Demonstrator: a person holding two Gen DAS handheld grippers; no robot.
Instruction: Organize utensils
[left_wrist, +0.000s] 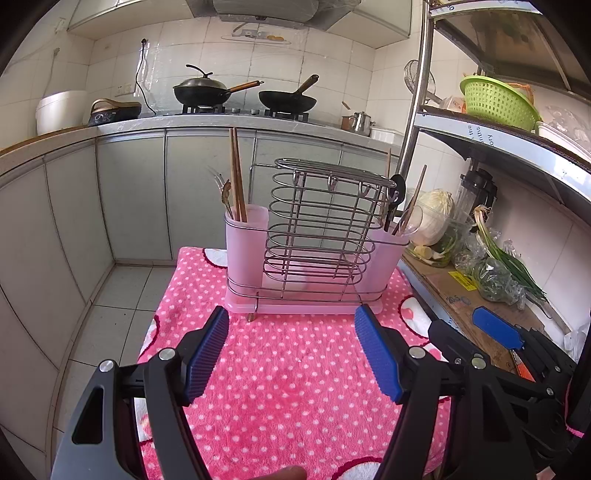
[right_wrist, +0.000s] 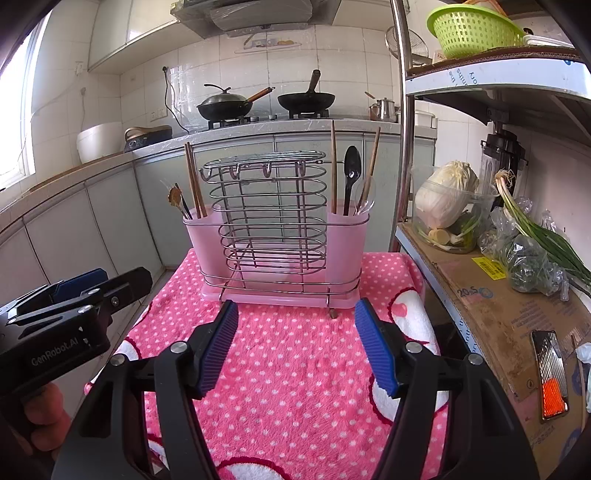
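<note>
We hold our left gripper (left_wrist: 291, 325) and right gripper (right_wrist: 295, 317) spread wide and empty. Wooden chopsticks (right_wrist: 194, 181) at 10 o'clock and black plastic spoon (right_wrist: 351, 177) at 1 o'clock stand in the pink plastic wire-framed caddy (right_wrist: 277, 236); sorting seems either finished or pending.

Lower ends of all utensils hidden behind frosted pink holder (right_wrist: 275, 236) walls. Wire rack (right_wrist: 271, 218) screens the middle compartment; contents unreadable. At 3 o'clock in left wrist view, right tongs (left_wrist: 496, 326) partly cut off; their gap cannot be judged there.
</note>
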